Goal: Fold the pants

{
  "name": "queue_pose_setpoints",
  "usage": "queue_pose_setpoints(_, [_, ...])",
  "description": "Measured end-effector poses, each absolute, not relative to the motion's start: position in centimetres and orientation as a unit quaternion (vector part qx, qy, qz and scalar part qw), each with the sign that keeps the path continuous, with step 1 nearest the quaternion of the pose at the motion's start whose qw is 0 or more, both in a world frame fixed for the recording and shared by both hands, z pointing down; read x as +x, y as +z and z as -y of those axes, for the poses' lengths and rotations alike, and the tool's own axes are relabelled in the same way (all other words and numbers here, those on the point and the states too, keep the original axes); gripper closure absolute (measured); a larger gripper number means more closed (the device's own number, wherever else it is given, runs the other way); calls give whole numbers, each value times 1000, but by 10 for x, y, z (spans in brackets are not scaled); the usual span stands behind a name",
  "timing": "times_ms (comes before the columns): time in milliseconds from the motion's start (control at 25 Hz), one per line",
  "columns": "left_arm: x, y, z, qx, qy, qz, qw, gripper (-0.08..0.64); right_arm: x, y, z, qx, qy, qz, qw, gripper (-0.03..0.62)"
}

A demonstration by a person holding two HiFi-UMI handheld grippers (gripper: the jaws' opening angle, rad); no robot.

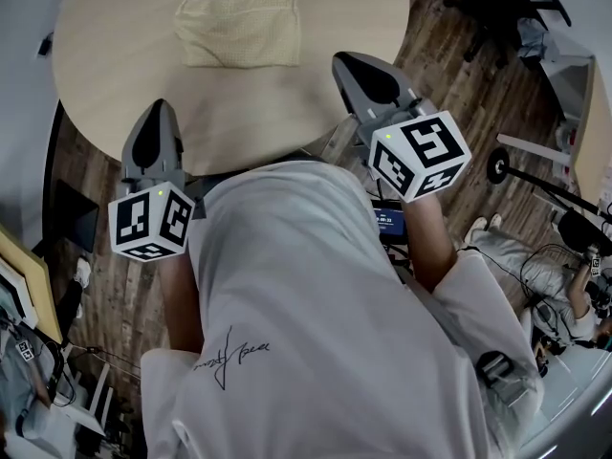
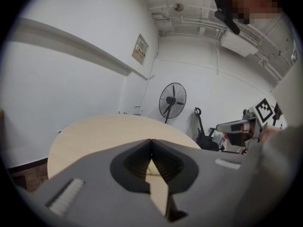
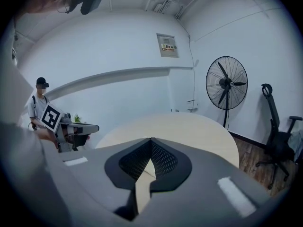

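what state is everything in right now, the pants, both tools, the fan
pants: folded into a compact rectangle, lying flat on the table, nothing touching them
left tool: jaws together, empty, held over the table's near edge
right tool: jaws together, empty, also short of the pants
fan: upright by the wall, blades look distinct, so probably not spinning

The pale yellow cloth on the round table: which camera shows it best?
The head view: the folded pale yellow fabric pants lie whole, seen from above, on the round light wooden table. Both gripper views skim the tabletop; the pants cannot be made out there.
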State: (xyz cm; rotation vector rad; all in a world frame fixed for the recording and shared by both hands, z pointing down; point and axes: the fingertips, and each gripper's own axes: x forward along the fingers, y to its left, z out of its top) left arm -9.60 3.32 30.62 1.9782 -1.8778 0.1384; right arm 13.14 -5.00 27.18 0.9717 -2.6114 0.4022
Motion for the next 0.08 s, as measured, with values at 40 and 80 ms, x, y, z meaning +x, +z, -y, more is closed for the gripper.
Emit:
queue_pose_setpoints(40, [-97, 307, -34, 708, 49, 675, 205, 558, 131, 272, 50, 339, 140, 915, 165, 592])
queue_pose_setpoints(80, [-97, 307, -34, 706, 48, 676, 206, 558, 131, 273, 50, 338, 139, 916, 167, 592])
